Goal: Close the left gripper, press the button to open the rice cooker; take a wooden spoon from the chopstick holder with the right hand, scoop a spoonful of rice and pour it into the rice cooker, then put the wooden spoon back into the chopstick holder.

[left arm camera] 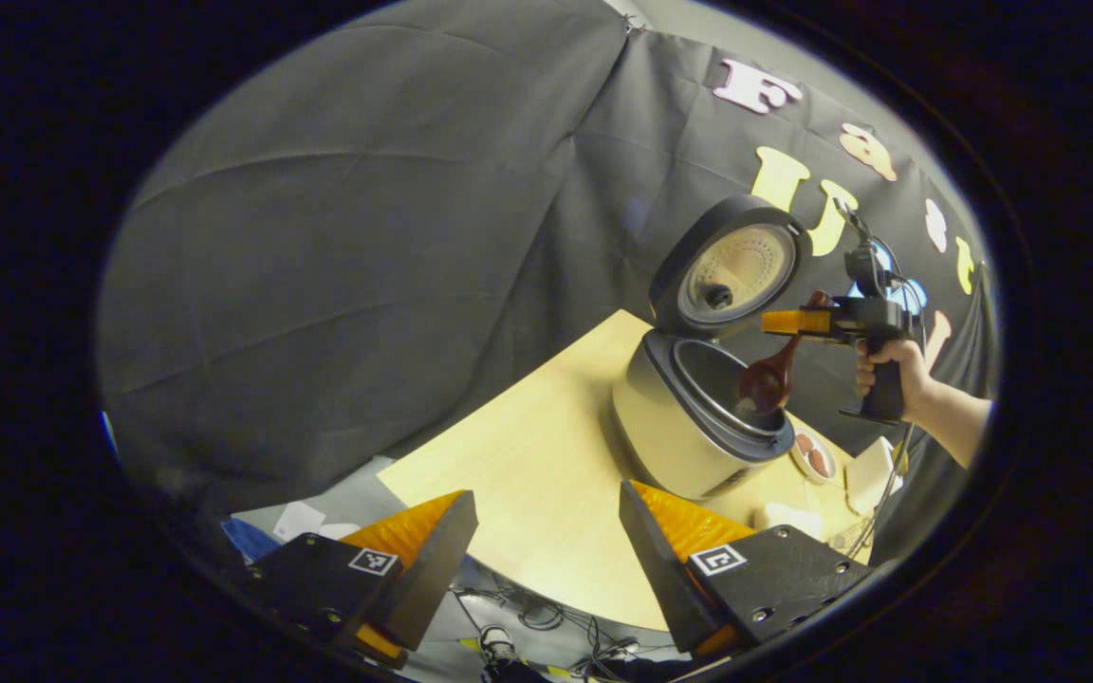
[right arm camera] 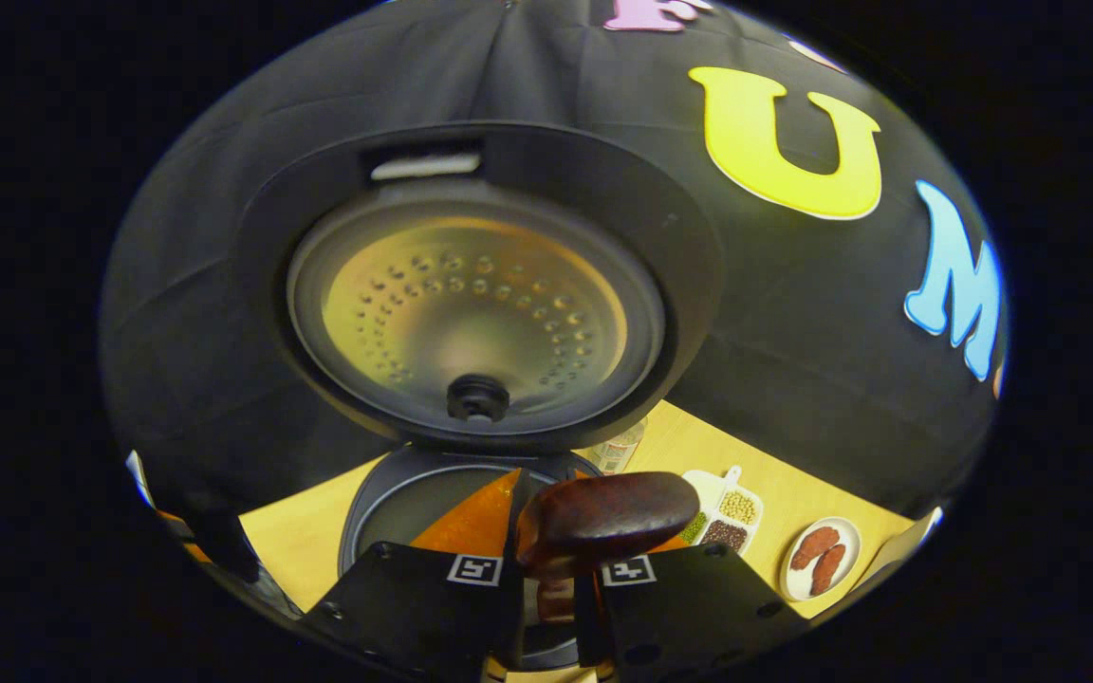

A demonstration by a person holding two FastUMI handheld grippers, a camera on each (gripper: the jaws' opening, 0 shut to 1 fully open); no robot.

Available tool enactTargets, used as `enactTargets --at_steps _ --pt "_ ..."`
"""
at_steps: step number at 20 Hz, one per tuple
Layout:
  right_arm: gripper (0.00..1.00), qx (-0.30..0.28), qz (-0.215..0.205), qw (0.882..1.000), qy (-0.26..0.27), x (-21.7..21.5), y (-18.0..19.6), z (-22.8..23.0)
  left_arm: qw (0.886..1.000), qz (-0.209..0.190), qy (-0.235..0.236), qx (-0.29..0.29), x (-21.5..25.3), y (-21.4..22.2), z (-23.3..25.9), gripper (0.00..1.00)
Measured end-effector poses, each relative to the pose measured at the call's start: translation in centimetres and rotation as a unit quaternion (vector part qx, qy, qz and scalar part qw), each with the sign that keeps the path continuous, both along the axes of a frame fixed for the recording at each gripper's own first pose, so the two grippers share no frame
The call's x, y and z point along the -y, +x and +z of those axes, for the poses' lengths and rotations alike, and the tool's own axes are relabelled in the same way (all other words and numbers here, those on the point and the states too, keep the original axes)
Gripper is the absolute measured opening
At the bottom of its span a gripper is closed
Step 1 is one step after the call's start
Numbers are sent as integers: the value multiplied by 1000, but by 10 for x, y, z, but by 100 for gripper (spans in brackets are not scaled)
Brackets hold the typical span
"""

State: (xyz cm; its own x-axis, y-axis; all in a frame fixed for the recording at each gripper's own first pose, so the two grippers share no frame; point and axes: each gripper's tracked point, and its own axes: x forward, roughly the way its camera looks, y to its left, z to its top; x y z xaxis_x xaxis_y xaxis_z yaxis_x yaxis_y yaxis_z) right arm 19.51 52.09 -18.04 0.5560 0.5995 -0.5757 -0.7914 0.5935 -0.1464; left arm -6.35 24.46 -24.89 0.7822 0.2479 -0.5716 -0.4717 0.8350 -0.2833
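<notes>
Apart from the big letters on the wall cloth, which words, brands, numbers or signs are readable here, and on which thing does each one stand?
No readable words, brands or numbers.
Left gripper: square black-and-white marker tags on both fingers, a pattern, not text.
Right gripper, shut on the wooden spoon: the same kind of tags, no text.
Rice cooker: no print can be made out on its body or open lid.

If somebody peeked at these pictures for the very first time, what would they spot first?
Probably the rice cooker on the wooden table, with its round lid flipped wide open and standing up. Next, the dark wooden spoon hanging bowl-down over the open pot, pinched in the right tongs that a hand holds up. The left tongs wait open above the near table edge.
</notes>
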Motion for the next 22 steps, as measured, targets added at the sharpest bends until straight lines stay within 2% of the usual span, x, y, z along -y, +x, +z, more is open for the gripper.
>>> enactTargets --at_steps 4,6,10,14,17,21,22 --pt "20 29 16 999 -10 -2 -5 2 1000 0 3 0 -4 -19 4 97" --pt "20 58 38 997 -22 -7 -8 5 1000 -1 2 2 -4 -22 4 96" --pt "19 139 98 984 -58 -11 -24 15 1000 -11 23 -1 -2 -24 4 94" --pt "21 197 122 970 -74 -12 -34 24 998 -33 58 -7 -2 -27 10 95" --pt "20 244 109 961 -67 1 -39 53 996 -50 79 -8 3 -26 17 95" --pt "20 257 68 963 -35 36 -36 89 993 -79 91 2 22 -17 30 96" --pt "23 259 54 964 -27 48 -33 100 992 -88 91 5 29 -13 34 96"
